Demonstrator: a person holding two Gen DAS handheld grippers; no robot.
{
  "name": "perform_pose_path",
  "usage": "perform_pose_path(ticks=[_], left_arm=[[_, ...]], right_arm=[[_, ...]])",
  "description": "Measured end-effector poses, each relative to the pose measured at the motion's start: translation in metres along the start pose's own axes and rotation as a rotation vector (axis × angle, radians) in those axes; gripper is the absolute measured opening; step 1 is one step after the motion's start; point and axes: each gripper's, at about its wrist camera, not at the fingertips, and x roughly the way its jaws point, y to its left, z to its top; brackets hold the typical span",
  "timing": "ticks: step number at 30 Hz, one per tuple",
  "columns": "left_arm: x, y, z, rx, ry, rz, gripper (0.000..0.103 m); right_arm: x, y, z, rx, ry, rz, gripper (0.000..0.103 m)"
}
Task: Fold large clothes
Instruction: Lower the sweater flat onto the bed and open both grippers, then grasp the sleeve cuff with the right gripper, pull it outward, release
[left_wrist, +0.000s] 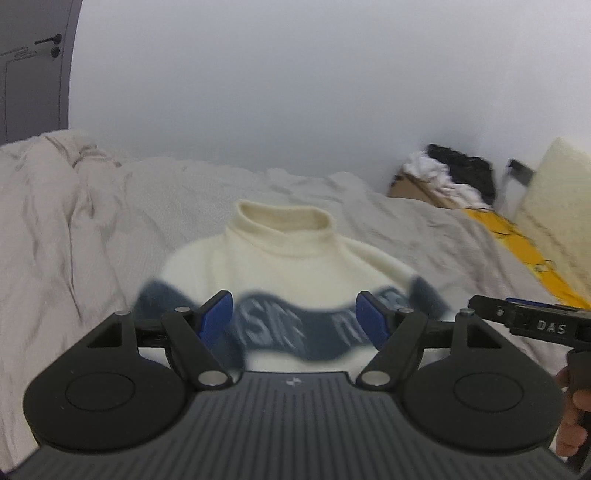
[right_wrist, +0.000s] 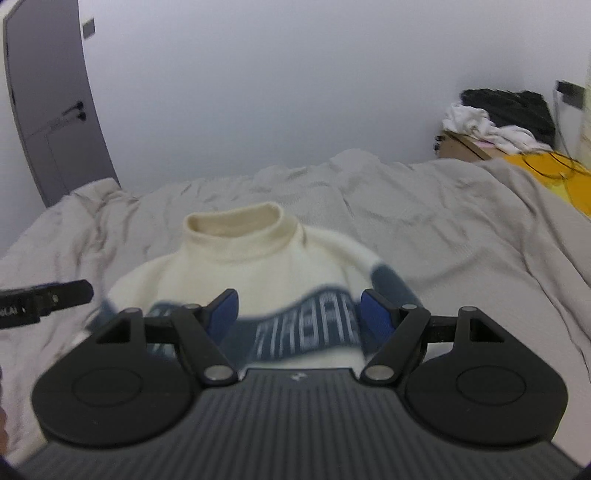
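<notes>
A cream turtleneck sweater (left_wrist: 280, 258) with a dark blue lettered band across the chest lies flat on the bed, collar pointing away; it also shows in the right wrist view (right_wrist: 255, 266). My left gripper (left_wrist: 297, 315) is open and empty, hovering above the sweater's blue band. My right gripper (right_wrist: 299, 314) is open and empty too, above the right part of the band. The right gripper also shows at the right edge of the left wrist view (left_wrist: 528, 321). The left gripper's side shows at the left edge of the right wrist view (right_wrist: 44, 297).
The bed is covered by a wrinkled light grey duvet (left_wrist: 92, 221). A cardboard box with white and black clothes (right_wrist: 498, 125) stands at the far right by the wall. A yellow sheet (left_wrist: 517, 240) lies at the bed's right edge. A grey door (right_wrist: 48, 103) is at the left.
</notes>
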Motion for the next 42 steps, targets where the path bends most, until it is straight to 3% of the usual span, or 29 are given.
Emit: perform_pose_path(ticks=[6,13,18,21,25,31,33,35,38,39,42], left_arm=[[-0.054,-0.035,-0.042,-0.017,0.014,-0.045,0.078],[-0.075,-0.055,-0.081,-0.07,0.015,-0.094,0.078],[-0.07,-0.052,-0.114,-0.066,0.033,-0.066,0.078],[-0.063,-0.05,-0.13,-0.048,0.056,-0.033,0.078],[-0.053,-0.044,-0.14,-0.063,0.078,-0.045,0.078],[-0.037,-0.033,-0.136,-0.135,0.064,-0.08,0.078],[-0.034,-0.029,-0.133,-0.154,0.055,-0.073,0.078],[-0.033,-0.025,-0.13,-0.161,0.042,-0.067,0.078],[-0.032,-0.017,-0.128,-0.168,0.031,-0.043,0.078],[-0.032,-0.015,-0.128,-0.168,0.03,-0.038,0.078],[-0.032,-0.01,-0.129,-0.167,0.031,-0.035,0.078]], right_arm=[[-0.063,-0.024,-0.029,0.021,0.023,-0.055,0.075],[-0.091,-0.078,-0.062,0.17,0.018,-0.11,0.075],[-0.072,-0.109,-0.109,0.078,0.067,-0.224,0.075],[-0.053,-0.134,-0.129,0.125,0.138,-0.217,0.075],[-0.03,-0.163,-0.139,0.22,0.2,-0.217,0.075],[-0.002,-0.18,-0.159,0.296,0.318,-0.192,0.076],[-0.002,-0.176,-0.162,0.305,0.313,-0.196,0.076],[-0.001,-0.169,-0.164,0.264,0.307,-0.197,0.061],[-0.004,-0.162,-0.165,0.248,0.292,-0.193,0.031],[-0.006,-0.159,-0.163,0.246,0.278,-0.195,0.01],[-0.017,-0.16,-0.149,0.24,0.236,-0.217,0.01]])
